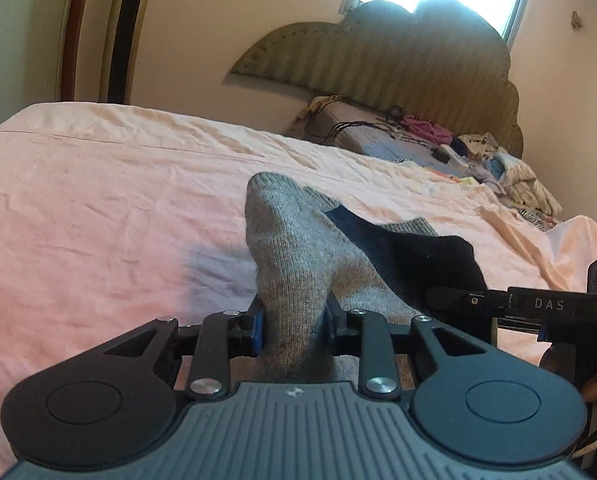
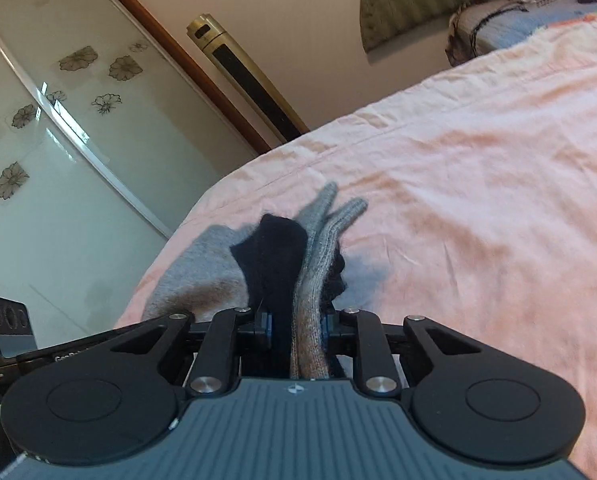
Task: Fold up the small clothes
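The bed (image 1: 98, 208) carries a wrinkled pink sheet, and most of it lies bare around the sock (image 1: 290, 264). Far at 2 o'clock in the left view, a heap of clothes (image 1: 510, 180) and a blue-grey pillow (image 1: 362, 136) with dark cables sit against the padded headboard (image 1: 398, 56). A gold and black fan tower (image 2: 242, 76) stands by the wall, beside a glass wardrobe door (image 2: 58, 128) with flower prints.

The sock is grey with a dark navy heel part. In the left view its long axis runs from the left claw (image 1: 292, 320) up toward 12 o'clock, the cuff end standing free above the sheet. The left claw is clenched on the grey knit. The right claw (image 2: 296, 324) is clenched on grey and navy layers together (two grey tips point to 1 o'clock there).

The right claw (image 1: 498, 302) reaches in from 3 o'clock, touching the navy part. The lower sock is hidden behind both claw bodies, and whether it is one sock or a pair I cannot tell.
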Demonstrator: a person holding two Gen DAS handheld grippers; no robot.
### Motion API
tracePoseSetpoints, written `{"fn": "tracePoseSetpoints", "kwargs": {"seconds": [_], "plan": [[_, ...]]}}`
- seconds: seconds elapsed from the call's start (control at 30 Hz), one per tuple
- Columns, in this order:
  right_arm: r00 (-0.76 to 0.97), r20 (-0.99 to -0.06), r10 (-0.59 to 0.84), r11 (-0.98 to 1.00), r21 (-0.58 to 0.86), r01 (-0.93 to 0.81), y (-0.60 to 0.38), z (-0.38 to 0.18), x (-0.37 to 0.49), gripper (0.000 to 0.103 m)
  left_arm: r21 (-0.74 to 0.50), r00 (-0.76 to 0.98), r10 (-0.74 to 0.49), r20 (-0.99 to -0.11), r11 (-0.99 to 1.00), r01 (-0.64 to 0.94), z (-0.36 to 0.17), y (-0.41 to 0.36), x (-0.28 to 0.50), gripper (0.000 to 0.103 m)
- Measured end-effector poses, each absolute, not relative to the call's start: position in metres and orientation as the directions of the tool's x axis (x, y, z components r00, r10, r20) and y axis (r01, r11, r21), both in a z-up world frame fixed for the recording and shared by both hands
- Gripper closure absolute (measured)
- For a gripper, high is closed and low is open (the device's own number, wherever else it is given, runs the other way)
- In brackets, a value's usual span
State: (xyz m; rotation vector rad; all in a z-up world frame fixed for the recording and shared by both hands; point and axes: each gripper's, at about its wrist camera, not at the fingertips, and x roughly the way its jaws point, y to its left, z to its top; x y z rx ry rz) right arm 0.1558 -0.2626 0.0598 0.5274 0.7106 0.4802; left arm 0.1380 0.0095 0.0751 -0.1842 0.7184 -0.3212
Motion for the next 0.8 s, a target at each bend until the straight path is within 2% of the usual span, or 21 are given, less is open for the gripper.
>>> {"fn": "tracePoseSetpoints", "kwargs": {"seconds": [0.03,0.1,0.13,0.17,0.2,0.23,0.27,0.33,0.43,0.47,0.5,0.53,0.57,0.7,0.8], "plan": [[0.661,-0.488,0.570,0.768,0.603,-0.216,-0.260,0.055,0.164,0.077,-0.253,0.687,-0.329,-0.648,0.944,0.214,0.067,0.009,0.142,0.070],[0.640,-0.552,0.534,0.788,0.600,-0.140,-0.253,0.038,0.178,0.065,-0.225,0.674,-0.277,-0.685,0.960,0.165,0.053,0.016,0.138,0.064],[0.619,-0.608,0.497,0.810,0.581,-0.080,-0.251,0.031,0.180,0.053,-0.270,0.681,-0.301,-0.668,0.950,0.154,0.052,0.028,0.128,0.060],[0.604,-0.623,0.497,0.808,0.585,-0.062,-0.251,0.026,0.176,0.048,-0.325,0.673,-0.339,-0.658,0.933,0.153,0.052,0.038,0.118,0.057],[0.604,-0.600,0.524,0.790,0.608,-0.082,-0.253,0.025,0.166,0.045,-0.390,0.647,-0.386,-0.657,0.909,0.146,0.051,0.049,0.108,0.054],[0.588,-0.589,0.554,0.772,0.628,-0.099,-0.257,0.026,0.155,0.035,-0.448,0.620,-0.430,-0.656,0.883,0.139,0.049,0.057,0.099,0.044],[0.567,-0.584,0.581,0.752,0.651,-0.100,-0.261,0.026,0.144,0.030,-0.504,0.589,-0.478,-0.651,0.853,0.136,0.045,0.064,0.088,0.040],[0.507,-0.579,0.639,0.713,0.693,-0.107,-0.265,0.023,0.118,0.030,-0.570,0.513,-0.547,-0.662,0.811,0.129,0.032,0.068,0.067,0.040],[0.458,-0.589,0.666,0.710,0.688,-0.147,-0.256,0.024,0.078,0.035,-0.587,0.501,-0.585,-0.638,0.790,0.174,0.021,0.059,0.037,0.043],[0.448,-0.596,0.667,0.717,0.677,-0.166,-0.252,0.023,0.069,0.046,-0.566,0.506,-0.571,-0.646,0.804,0.184,0.021,0.053,0.032,0.065],[0.456,-0.612,0.647,0.741,0.645,-0.187,-0.247,0.024,0.060,0.054,-0.556,0.493,-0.560,-0.666,0.813,0.172,0.019,0.050,0.032,0.081],[0.463,-0.637,0.616,0.773,0.602,-0.199,-0.244,0.026,0.055,0.076,-0.566,0.480,-0.562,-0.673,0.810,0.155,0.017,0.050,0.032,0.087],[0.442,-0.651,0.618,0.775,0.599,-0.200,-0.243,0.026,0.053,0.081,-0.571,0.484,-0.560,-0.672,0.809,0.144,0.020,0.051,0.028,0.089],[0.442,-0.659,0.609,0.792,0.539,-0.288,-0.244,0.051,0.032,0.083,-0.594,0.466,-0.601,-0.650,0.784,0.182,0.032,0.062,0.006,0.090],[0.434,-0.693,0.575,0.818,0.478,-0.321,-0.245,0.053,0.016,0.083,-0.509,0.460,-0.542,-0.703,0.836,0.206,0.022,0.061,-0.005,0.086]]}}
